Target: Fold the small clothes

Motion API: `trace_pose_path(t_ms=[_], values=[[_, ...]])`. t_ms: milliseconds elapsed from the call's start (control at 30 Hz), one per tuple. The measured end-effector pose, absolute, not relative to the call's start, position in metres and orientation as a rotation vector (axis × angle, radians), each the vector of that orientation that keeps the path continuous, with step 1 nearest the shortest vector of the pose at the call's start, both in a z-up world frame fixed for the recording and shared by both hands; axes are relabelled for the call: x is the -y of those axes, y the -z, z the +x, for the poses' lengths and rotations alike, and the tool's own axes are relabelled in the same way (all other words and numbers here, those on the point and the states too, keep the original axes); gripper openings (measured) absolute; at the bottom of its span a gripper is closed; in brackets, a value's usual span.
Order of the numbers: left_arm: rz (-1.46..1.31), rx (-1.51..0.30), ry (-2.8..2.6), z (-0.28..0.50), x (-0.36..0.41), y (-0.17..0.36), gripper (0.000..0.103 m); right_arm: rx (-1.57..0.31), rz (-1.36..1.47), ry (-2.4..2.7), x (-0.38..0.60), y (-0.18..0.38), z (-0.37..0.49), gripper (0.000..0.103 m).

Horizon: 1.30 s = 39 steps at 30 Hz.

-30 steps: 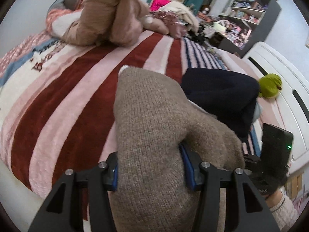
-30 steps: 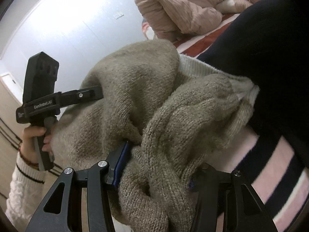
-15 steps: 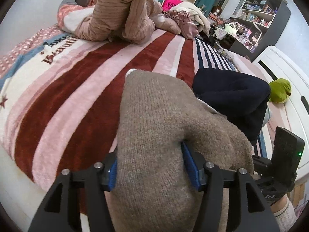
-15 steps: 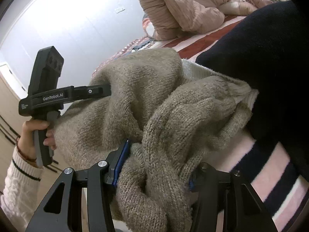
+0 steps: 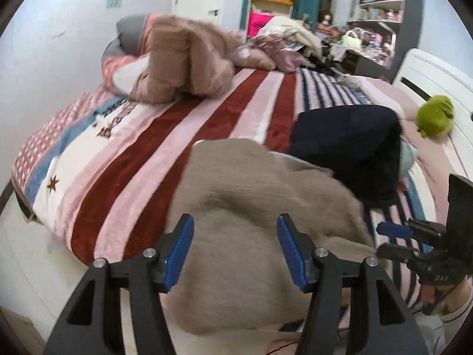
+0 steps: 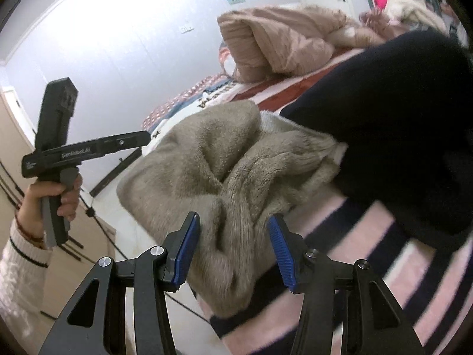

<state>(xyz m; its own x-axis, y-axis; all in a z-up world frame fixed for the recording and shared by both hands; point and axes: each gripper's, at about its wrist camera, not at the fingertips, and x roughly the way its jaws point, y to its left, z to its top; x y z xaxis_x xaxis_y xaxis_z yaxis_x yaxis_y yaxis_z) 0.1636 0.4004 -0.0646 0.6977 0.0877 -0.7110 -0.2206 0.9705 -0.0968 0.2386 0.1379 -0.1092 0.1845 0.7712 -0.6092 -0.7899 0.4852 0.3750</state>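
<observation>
I'm looking across the bed [image 5: 165, 136], striped blanket from edge to edge. My left view gives me the far end: a rumpled pink quilt [image 5: 183, 62] near the head, a green plush toy [image 5: 436, 115] at the right edge. My right view gives none of that toy; it gives me the white wall and my left hand [image 6: 63, 195] gripping its handle, held upright beside the near edge of the bed. The dark navy garment [image 5: 354, 145] sits toward the right edge, and in the right view it fills the upper right. The beige knit sweater [image 5: 254, 216] is bunched at the near edge of the bed, touching the navy garment, part of it hanging over the side. My left gripper [image 5: 235, 251] has its fingers spread, sweater between them but not pinched. My right gripper [image 6: 233, 248] is likewise released, blue fingers [image 6: 279, 251] apart, either side of a sweater fold.
</observation>
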Motion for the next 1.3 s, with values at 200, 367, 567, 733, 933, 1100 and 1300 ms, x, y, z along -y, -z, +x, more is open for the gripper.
trace_pose_path(t_ms=[200,367,567,733,933,1100,1300], values=[[-0.088,-0.675,-0.143,0.146,-0.322,0.044,0.055,-0.783,-0.003,-1.051,-0.086,0.095,0.223,0.045],[0.024,-0.576,-0.135,0.136,-0.247,0.031,0.065,-0.722,-0.008,-0.96,-0.024,0.09,0.207,0.045],[0.128,-0.407,-0.09,0.117,-0.147,0.022,0.08,-0.632,-0.027,-0.816,0.061,0.082,0.172,0.047],[0.099,-0.324,-0.015,0.105,-0.091,0.024,0.085,-0.529,-0.057,-0.664,0.132,0.073,0.132,0.061],[0.045,-0.281,0.047,0.096,-0.057,0.027,0.091,-0.449,-0.093,-0.528,0.183,0.062,0.094,0.081],[0.014,-0.26,0.067,0.088,-0.05,0.025,0.096,-0.406,-0.104,-0.482,0.198,0.053,0.076,0.087],[-0.001,-0.252,0.061,0.082,-0.055,0.026,0.096,-0.379,-0.111,-0.483,0.2,0.045,0.066,0.094]])
